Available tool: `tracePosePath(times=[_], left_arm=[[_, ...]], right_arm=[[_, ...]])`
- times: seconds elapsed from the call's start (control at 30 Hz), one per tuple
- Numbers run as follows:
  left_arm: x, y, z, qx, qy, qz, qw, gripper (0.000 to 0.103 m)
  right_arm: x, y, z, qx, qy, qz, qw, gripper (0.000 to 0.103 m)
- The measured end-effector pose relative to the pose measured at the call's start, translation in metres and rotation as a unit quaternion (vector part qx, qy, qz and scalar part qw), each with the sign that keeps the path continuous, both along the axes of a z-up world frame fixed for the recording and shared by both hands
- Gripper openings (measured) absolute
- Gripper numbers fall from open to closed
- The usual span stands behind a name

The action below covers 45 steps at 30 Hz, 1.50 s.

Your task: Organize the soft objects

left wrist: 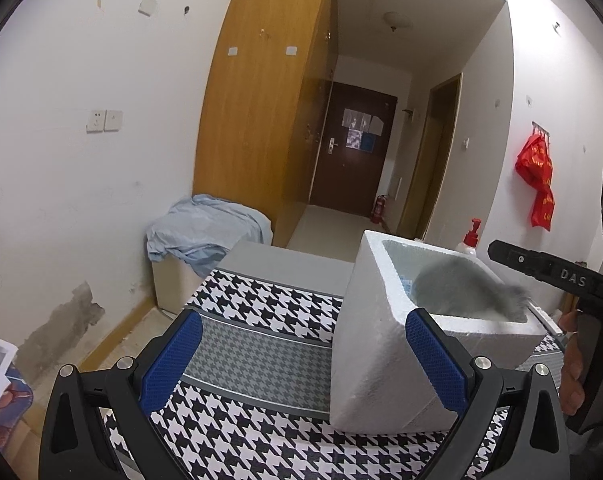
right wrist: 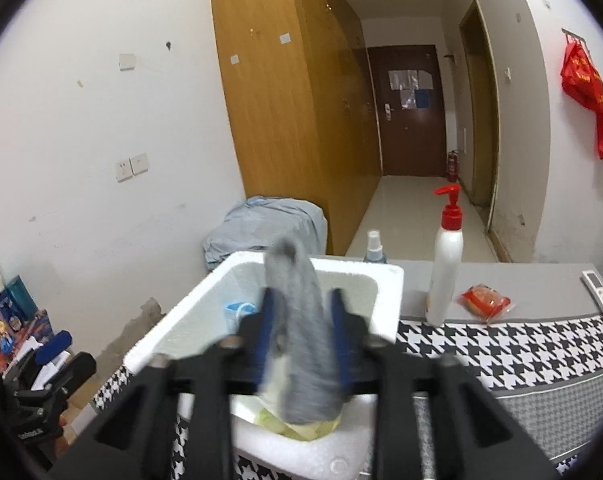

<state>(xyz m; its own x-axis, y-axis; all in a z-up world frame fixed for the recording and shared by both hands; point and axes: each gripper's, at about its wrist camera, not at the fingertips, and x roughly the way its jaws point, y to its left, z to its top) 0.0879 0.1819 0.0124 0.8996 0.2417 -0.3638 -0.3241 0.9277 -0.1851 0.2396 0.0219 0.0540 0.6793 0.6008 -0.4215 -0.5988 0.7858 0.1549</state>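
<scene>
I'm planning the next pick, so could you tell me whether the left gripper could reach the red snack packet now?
Probably not directly: the left gripper, open, faces the foam box, and the red snack packet lies beyond it.

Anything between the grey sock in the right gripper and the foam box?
Nothing visible. The right gripper holds the grey sock directly over the open foam box, which already contains other items.

Houndstooth-covered table (right wrist: 501,344) under foam box (right wrist: 189,320)

Black left gripper (left wrist: 301,364) frame, blue textured fingers (left wrist: 435,360) — silver screws, white "DAS" lettering, bare-skinned hand (left wrist: 577,376)
</scene>
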Motion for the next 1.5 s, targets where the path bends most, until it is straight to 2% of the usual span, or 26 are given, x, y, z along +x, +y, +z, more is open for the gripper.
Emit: tracePosePath(times=[0.03, 0.13, 0.33, 0.37, 0.43, 0.5, 1.03, 1.27, 1.5], left_arm=[[0.0, 0.0, 0.0, 0.0, 0.0, 0.0, 1.0, 0.102], [0.003, 0.002, -0.001, -0.003, 0.002, -0.002, 1.0, 0.102], [0.007, -0.005, 0.003, 0.003, -0.002, -0.012, 0.9999, 0.102], [0.007, -0.007, 0.003, 0.003, -0.002, -0.014, 0.9999, 0.102], [0.006, -0.01, 0.005, 0.001, -0.005, -0.021, 0.9998, 0.102], [0.006, -0.016, 0.007, 0.003, -0.008, -0.027, 0.9996, 0.102], [0.005, -0.08, 0.021, 0.017, -0.017, -0.084, 0.9962, 0.102], [0.0, -0.106, 0.026, 0.03, -0.026, -0.107, 0.9935, 0.102], [-0.004, -0.119, 0.025, 0.044, -0.025, -0.104, 0.9933, 0.102]], right_arm=[[-0.002, 0.0, 0.0, 0.002, -0.002, 0.002, 1.0, 0.066], [-0.005, 0.001, 0.0, 0.0, -0.008, 0.001, 1.0, 0.081], [-0.01, -0.006, 0.004, 0.004, -0.009, 0.0, 1.0, 0.084], [-0.01, -0.007, 0.004, 0.003, -0.011, -0.001, 1.0, 0.086], [-0.016, -0.013, 0.006, -0.002, -0.019, -0.007, 1.0, 0.098], [-0.022, -0.019, 0.007, -0.003, -0.027, -0.012, 1.0, 0.103], [-0.056, -0.096, 0.011, 0.018, -0.053, -0.046, 0.997, 0.103], [-0.069, -0.114, 0.009, 0.024, -0.06, -0.05, 0.997, 0.103], [-0.081, -0.127, 0.003, 0.027, -0.064, -0.058, 0.996, 0.103]])
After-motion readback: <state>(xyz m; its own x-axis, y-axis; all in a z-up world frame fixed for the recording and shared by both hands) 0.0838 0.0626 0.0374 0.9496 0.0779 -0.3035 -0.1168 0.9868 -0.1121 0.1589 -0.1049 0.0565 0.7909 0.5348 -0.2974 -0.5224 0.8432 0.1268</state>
